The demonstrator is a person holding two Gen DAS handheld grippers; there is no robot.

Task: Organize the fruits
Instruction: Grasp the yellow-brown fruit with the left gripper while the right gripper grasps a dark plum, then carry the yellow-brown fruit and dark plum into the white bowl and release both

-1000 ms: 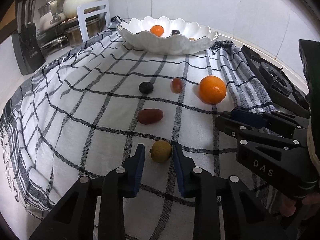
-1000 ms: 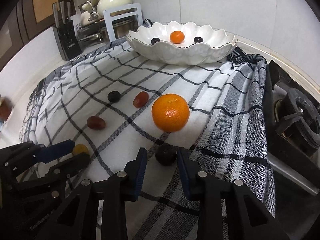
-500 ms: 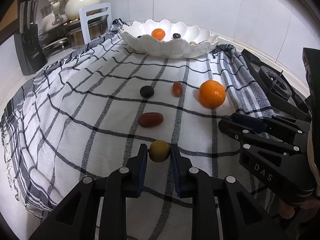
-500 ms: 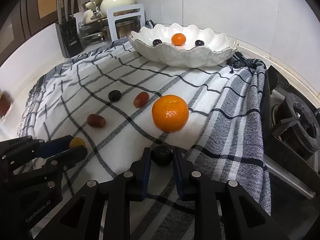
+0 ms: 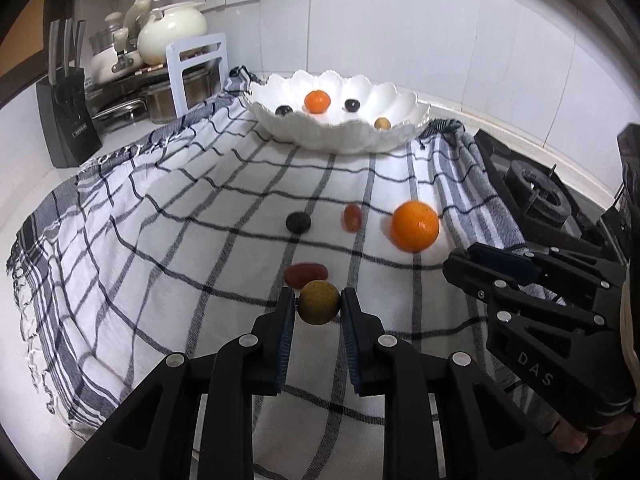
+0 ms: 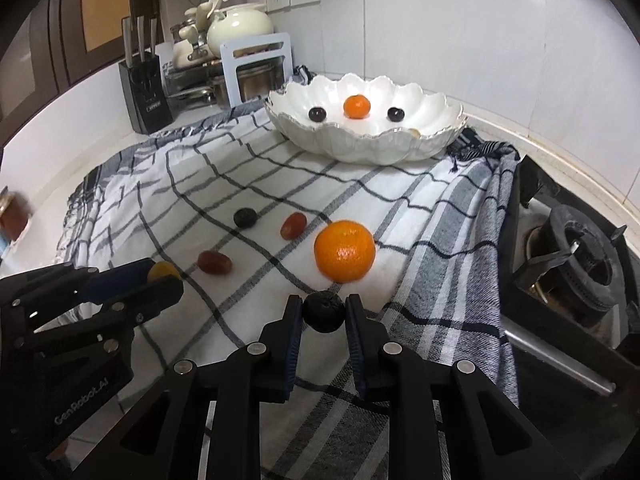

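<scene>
My left gripper is shut on a small yellow-brown fruit and holds it just above the checked cloth. My right gripper is shut on a small dark fruit, lifted off the cloth. On the cloth lie a large orange, a red grape, a dark fruit and a dark-red oblong fruit. The white scalloped bowl at the back holds a small orange, two dark fruits and a yellowish one.
A gas stove burner sits off the cloth's right edge. A knife block, a pot rack with a white teapot and a white stand stand at the back left. A jar is at far left.
Both grippers closed on their fruits, the left on the yellow-brown one and the right on the dark one, and lifted them off the cloth. Both views now look from higher up.
</scene>
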